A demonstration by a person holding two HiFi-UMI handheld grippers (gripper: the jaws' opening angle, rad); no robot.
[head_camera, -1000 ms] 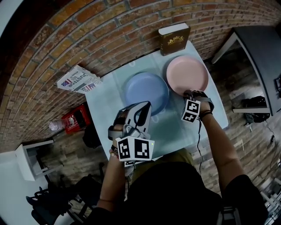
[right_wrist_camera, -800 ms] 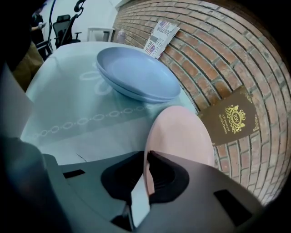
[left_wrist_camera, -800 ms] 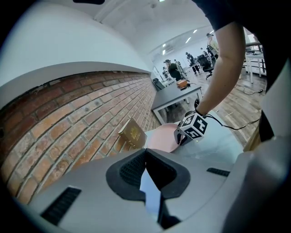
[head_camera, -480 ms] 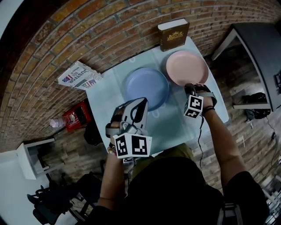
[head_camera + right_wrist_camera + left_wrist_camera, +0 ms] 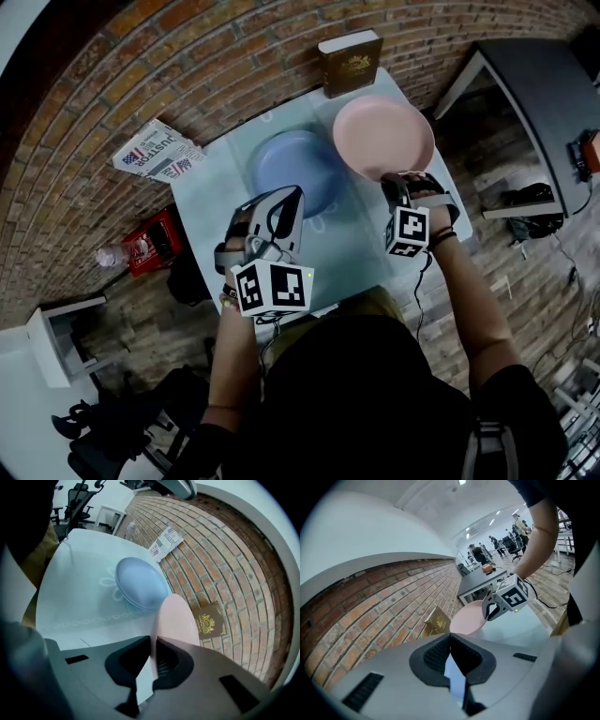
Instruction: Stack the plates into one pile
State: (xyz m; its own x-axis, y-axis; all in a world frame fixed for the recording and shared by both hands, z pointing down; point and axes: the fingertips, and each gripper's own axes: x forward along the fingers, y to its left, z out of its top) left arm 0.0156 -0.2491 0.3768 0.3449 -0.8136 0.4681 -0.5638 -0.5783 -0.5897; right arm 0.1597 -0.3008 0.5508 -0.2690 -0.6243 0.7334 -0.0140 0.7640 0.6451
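The right gripper (image 5: 398, 183) (image 5: 152, 641) has just been closing, and its jaws now stand nearly together, pinching the near rim of the pink plate (image 5: 380, 136) (image 5: 176, 618). The plate is smooth, matte and round with a shallow raised lip, and it slants away from the pads, past the jaw tips. The left gripper (image 5: 286, 199) (image 5: 450, 637) has its ribbed black pads meeting at the tips and grips nothing; only a pale blue sliver shows in the wedge behind them. Just ahead of the left gripper, and to the left of the right gripper, the blue plate (image 5: 286, 169) (image 5: 140, 583) lies flat on the table (image 5: 352, 253), which wears a glossy pale green cloth with a faint flower print. Beyond the pink plate a brown hardback book (image 5: 349, 61) (image 5: 208, 620) with a gold crest stands against the rough brick wall (image 5: 187, 66). Well off to the left of both grippers a folded newspaper (image 5: 155, 150) leans on the same bricks.
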